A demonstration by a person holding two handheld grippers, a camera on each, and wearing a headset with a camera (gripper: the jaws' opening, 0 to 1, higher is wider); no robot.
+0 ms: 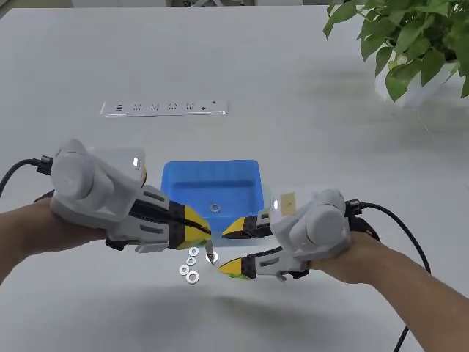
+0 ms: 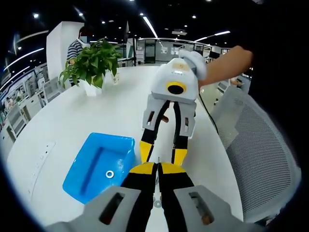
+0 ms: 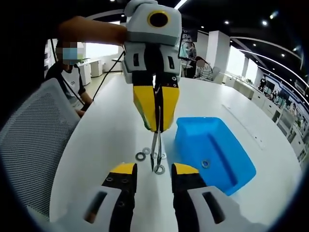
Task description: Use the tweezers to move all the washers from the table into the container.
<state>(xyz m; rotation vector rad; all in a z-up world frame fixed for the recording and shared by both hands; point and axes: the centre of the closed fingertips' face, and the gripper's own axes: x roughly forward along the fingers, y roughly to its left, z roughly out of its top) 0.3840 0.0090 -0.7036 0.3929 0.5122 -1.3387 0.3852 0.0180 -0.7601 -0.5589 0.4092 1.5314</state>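
Note:
The blue container (image 1: 245, 176) sits on the white table just beyond both grippers and holds one washer (image 1: 215, 208). Several washers (image 1: 192, 276) lie in a small cluster in front of it. My left gripper (image 1: 201, 233) is shut on the metal tweezers (image 1: 209, 249), whose tips point down at one washer (image 1: 212, 257) beside the cluster. In the right gripper view the tweezers (image 3: 156, 140) touch a washer (image 3: 159, 169) on the table. My right gripper (image 1: 234, 248) is open, facing the left one, with its jaws on either side of the tweezer tips and touching nothing.
A white power strip (image 1: 163, 108) lies beyond the container. A potted plant (image 1: 410, 37) stands at the far right. A mesh chair (image 2: 256, 145) is at the table's near edge. People sit in the background of the office.

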